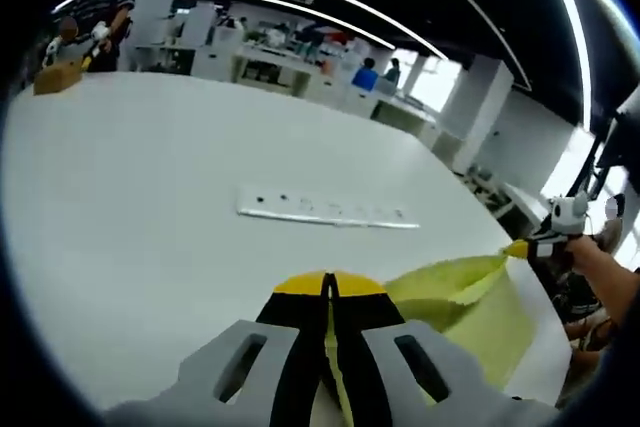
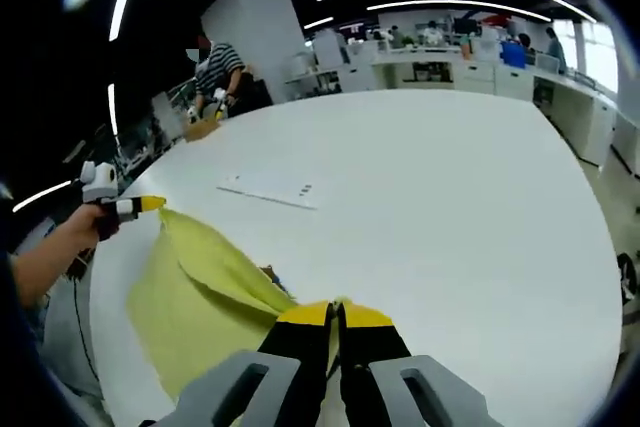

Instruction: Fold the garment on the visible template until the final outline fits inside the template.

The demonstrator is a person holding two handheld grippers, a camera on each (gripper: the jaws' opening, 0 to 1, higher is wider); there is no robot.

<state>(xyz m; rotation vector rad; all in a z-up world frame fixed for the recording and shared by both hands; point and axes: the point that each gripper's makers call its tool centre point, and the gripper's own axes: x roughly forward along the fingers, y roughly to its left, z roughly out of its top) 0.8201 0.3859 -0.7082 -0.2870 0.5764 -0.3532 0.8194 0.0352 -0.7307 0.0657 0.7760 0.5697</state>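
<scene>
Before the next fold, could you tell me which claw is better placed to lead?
Neither clearly: the left claw and right claw are each shut on an edge of the garment, stretched between them above the table. They should probably move together.

My left gripper (image 1: 329, 292) and my right gripper (image 2: 337, 312) each pinch an edge of the garment (image 1: 455, 292), which hangs stretched between them above the table (image 1: 150, 207). In the left gripper view, the cloth runs off to the right, up to my other gripper at the table's right edge. In the right gripper view, it runs off to the left, with its lower part draping down onto the tabletop. Beyond the garment, near the table's middle, lies a flat strip (image 1: 325, 210). At the far end of the table stands a person (image 2: 218, 72), with a box (image 1: 57, 75) on the table just before them. Desks (image 2: 440, 62) stand behind the table.
</scene>
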